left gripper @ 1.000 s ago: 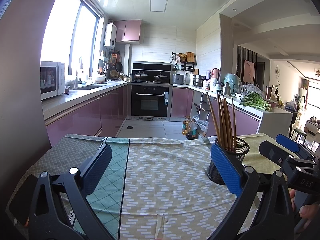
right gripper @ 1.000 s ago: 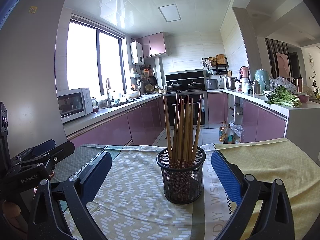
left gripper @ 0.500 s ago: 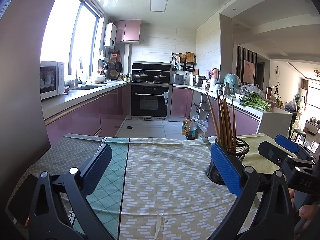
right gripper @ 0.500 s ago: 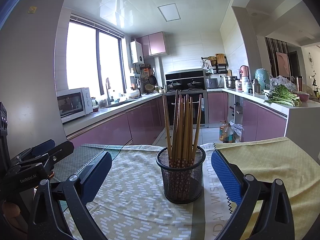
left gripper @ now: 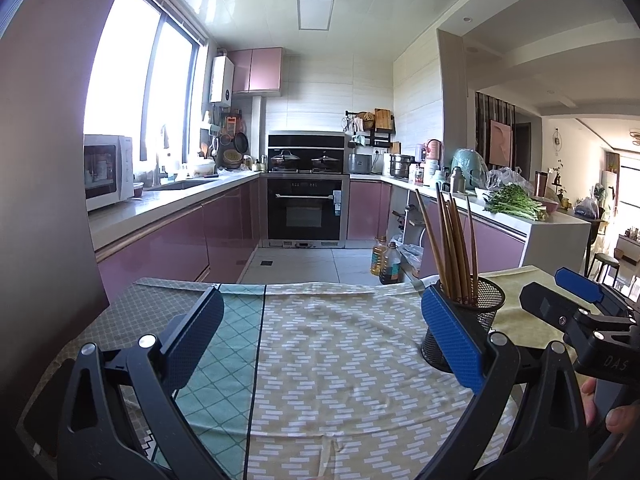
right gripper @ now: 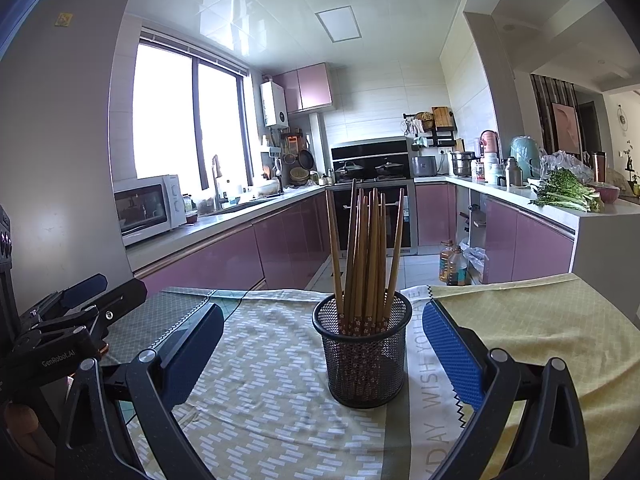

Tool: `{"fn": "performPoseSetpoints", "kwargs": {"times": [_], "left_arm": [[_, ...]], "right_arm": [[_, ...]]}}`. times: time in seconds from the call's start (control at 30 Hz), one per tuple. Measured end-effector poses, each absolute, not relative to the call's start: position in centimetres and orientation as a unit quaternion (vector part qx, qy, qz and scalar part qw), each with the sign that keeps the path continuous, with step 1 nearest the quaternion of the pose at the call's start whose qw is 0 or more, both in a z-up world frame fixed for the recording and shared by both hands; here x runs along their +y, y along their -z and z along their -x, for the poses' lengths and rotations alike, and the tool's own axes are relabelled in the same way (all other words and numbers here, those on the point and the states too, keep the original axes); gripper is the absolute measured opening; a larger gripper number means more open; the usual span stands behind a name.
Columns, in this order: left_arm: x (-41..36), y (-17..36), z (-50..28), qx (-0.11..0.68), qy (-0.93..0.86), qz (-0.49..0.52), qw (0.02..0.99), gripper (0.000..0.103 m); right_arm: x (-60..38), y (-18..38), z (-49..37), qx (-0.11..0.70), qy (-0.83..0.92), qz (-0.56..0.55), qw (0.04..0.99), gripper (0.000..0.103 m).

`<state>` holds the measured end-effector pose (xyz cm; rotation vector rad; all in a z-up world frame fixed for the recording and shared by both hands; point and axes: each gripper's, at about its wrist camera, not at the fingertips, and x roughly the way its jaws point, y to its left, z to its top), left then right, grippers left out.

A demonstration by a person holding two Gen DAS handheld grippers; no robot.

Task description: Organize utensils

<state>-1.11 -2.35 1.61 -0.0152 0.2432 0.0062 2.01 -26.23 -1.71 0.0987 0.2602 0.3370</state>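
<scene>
Wooden chopsticks (right gripper: 366, 256) stand bundled upright in a black mesh cup (right gripper: 362, 354), thin ends up, fanning a little at the top. The cup sits on the cloth-covered counter (right gripper: 256, 396), on a cloth printed with pale dashes, just beside a seam with printed lettering. A yellow cloth (right gripper: 540, 320) lies to its right and a green diamond-patterned cloth (left gripper: 224, 344) to its left.

In the right wrist view the right tongs (right gripper: 320, 356) are spread wide, empty, with the cup between the two blue pads but touching neither. The left tongs (left gripper: 320, 340) are also spread wide and hold nothing; they hang over bare cloth, and in the left wrist view the cup shows behind their right pad. Each tool shows at the edge of the other's view, and part of a hand (left gripper: 608, 404) grips the right one.

Beyond the counter is a kitchen with pink cabinets. A microwave (right gripper: 150, 208) stands on the left worktop, an oven (left gripper: 306, 210) is at the far end, leafy greens (right gripper: 568, 192) lie on the right worktop, and oil bottles (left gripper: 386, 260) stand on the floor.
</scene>
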Motion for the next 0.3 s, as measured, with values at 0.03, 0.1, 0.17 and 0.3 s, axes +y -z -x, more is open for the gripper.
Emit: {"fn": "performPoseSetpoints", "kwargs": {"times": [0.03,0.1,0.17,0.3], "left_arm": [[-2.4,-1.5,1.0,0.126,-0.002,0.006,0.992,0.097],[-2.0,-1.3,0.5,0.143,0.001,0.016,0.990,0.097],[-1.5,-0.8,-0.4,0.169,0.007,0.025,0.985,0.097],[0.0,0.9,-2.7,0.232,0.010,0.045,0.972,0.097]], "right_arm": [[-26.2,1.8,-2.0,0.130,-0.167,-0.049,0.976,0.096],[-26.4,1.9,-2.2,0.135,-0.168,-0.047,0.975,0.096],[-27.0,2.2,-2.5,0.144,-0.159,-0.043,0.976,0.096],[-29.5,3.6,-4.7,0.206,-0.120,-0.019,0.971,0.096]]}}
